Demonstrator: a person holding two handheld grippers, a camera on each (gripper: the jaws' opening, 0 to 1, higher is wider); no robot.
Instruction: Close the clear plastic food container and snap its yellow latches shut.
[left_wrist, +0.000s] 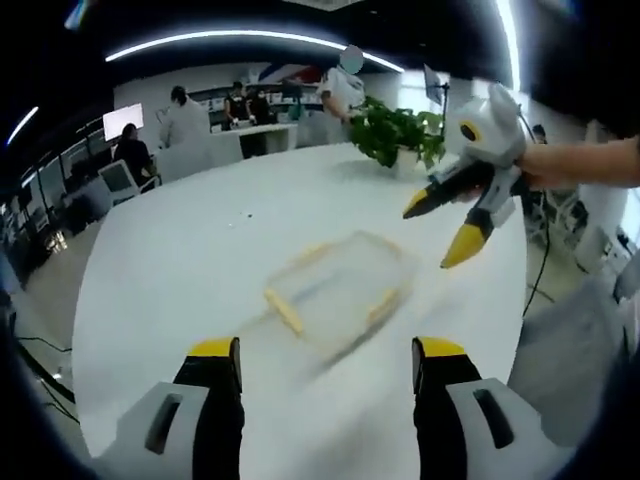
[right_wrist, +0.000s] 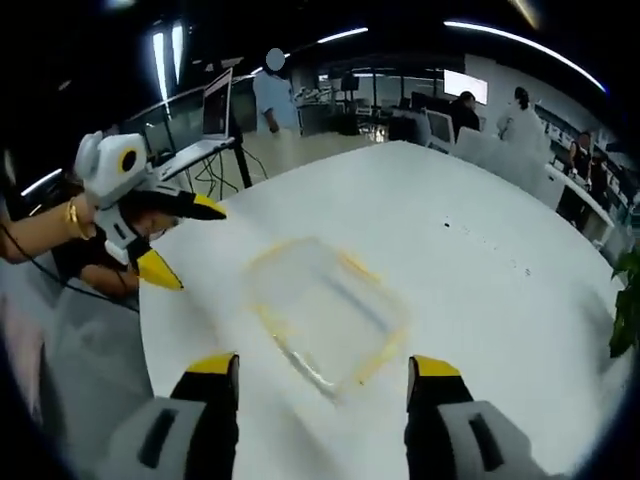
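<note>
White bench (left_wrist: 180, 270) carries the clear plastic food container (left_wrist: 340, 292), blurred, lying near its middle with yellow latches (left_wrist: 283, 310) along its sides and bare surface all round. Both tongs hang above the bench, apart from the container: left tongs (left_wrist: 327, 365) with jaws spread wide and empty, right tongs (right_wrist: 323, 380) likewise spread and empty. Beyond the far edge stand a leafy potted plant (left_wrist: 395, 132), desks with monitors (right_wrist: 440, 125) and several people (left_wrist: 185, 118).

One clear container (left_wrist: 338, 290) with yellow latches, two hand-held grippers, one potted plant (left_wrist: 398, 133), one white table (left_wrist: 200, 250).
</note>
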